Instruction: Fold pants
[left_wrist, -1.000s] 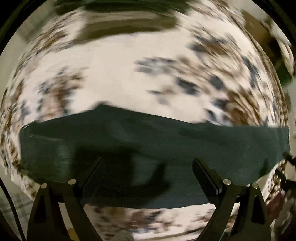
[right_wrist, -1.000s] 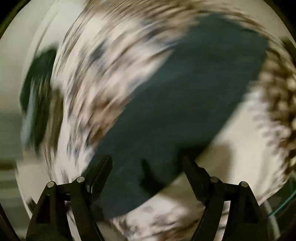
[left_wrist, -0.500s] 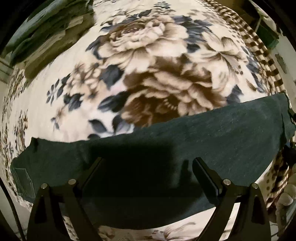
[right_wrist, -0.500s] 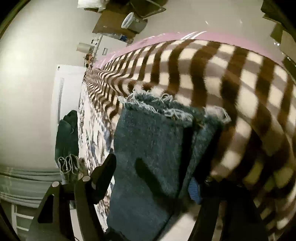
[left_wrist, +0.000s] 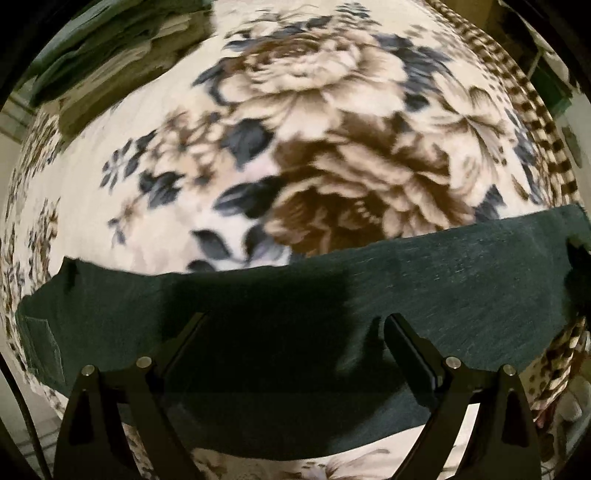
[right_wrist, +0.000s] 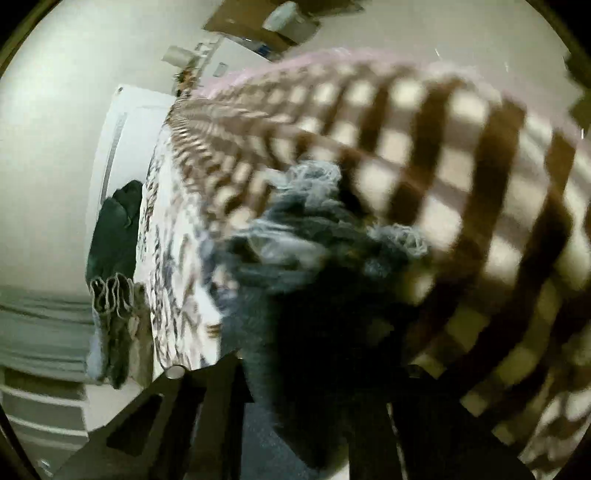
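Pants (left_wrist: 280, 325): lay flat as a long dark-green band across the floral blanket (left_wrist: 314, 155), running from 9 o'clock to 3 o'clock in the left wrist view; appeared already doubled leg on leg.
Hem end (right_wrist: 314, 206): frayed pale threads, bunched at centre of the right wrist view, over the brown-checked blanket border (right_wrist: 461, 155).
Left gripper (left_wrist: 295, 350): fingers stood well apart, hovering over the mid-length of the band; nothing between them.
Right gripper (right_wrist: 314, 387): fingers closed on the hem end, with fabric gathered between them; view blurred, so contact depth was unclear.
Handling judgement: denim-like cloth, soft and limp, moderately heavy for its size, not slippery, not fragile; it would sag wherever unsupported.
Grip point judgement: take the hem through both layers at the 3 o'clock end; pin the mid-length with the free claw as a crease line.
Risk judgement: frayed threads alone would give a weak hold; layers could slide apart.
Other items: stacked folded garments (left_wrist: 110, 62) at 11 o'clock.
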